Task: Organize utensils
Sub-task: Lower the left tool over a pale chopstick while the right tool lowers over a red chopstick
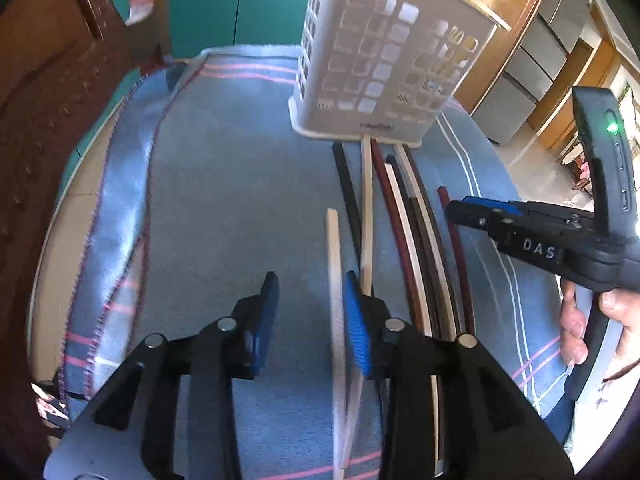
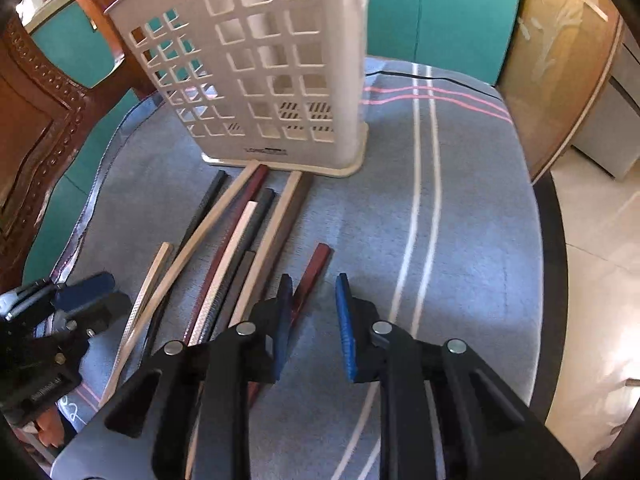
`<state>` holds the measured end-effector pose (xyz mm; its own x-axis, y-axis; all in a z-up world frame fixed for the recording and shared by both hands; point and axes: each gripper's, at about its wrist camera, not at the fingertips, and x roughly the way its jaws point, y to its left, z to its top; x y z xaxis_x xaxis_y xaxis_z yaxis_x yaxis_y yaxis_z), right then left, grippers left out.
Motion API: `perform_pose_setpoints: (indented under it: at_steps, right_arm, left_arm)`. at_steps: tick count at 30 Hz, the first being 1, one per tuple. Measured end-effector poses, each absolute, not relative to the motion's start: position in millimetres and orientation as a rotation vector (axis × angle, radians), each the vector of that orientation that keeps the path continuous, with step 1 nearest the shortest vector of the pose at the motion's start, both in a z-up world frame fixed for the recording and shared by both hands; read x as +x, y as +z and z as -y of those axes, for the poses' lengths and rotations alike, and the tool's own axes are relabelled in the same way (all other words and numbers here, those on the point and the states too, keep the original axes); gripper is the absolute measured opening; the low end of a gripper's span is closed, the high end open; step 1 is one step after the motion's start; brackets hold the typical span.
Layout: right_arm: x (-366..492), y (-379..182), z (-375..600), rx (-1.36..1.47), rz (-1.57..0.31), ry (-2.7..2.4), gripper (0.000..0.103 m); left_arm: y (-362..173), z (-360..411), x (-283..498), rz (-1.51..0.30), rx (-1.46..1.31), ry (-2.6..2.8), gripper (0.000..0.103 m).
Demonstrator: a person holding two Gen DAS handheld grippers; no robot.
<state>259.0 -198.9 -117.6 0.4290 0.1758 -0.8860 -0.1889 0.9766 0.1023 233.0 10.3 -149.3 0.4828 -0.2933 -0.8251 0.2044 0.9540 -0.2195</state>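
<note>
Now the left gripper (image 1: 310, 300), jaws part-open around a pale chopstick (image 1: 334, 280) at centre frame, should clamp squarely; the right gripper (image 2: 312, 300) hovers narrow, empty.

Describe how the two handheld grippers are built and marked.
Both the left gripper and the right gripper are black plastic linkages with silver pivot pins and ribbed blue finger pads. The right one carries white "DAS" lettering and a handle with a lit green indicator light. No sleeves are visible.
</note>
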Motion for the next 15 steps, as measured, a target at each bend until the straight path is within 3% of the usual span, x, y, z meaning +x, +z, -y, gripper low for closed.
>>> perform_pose_setpoints:
  at_steps: [3,12,14,15]
  right_arm:
    - [250.7,-116.1,204.5,-0.014,-1.095,0.231,0.023]
    - [243.7,-127.4,190.7,-0.131,-1.087,0.232,0.024]
    - [244.9,-128.9,185.6,-0.175,-1.07,0.241,0.023]
    - [245.5,-129.5,184.6,-0.184,-1.069,0.255,0.018]
  left_arm:
    - [-143.1,-5.4,232.8,-0.995,-0.073,-0.298,0.043]
    - [-150.7,-0.4,240.0,-1.021,-0.045,-0.255,0.041]
    - [-151.3,-2.0,242.1,-1.019,-0.036,-0.232,0.034]
    - [-150.7,-2.6,243.2,-1.02,-0.035,-0.222,0.027]
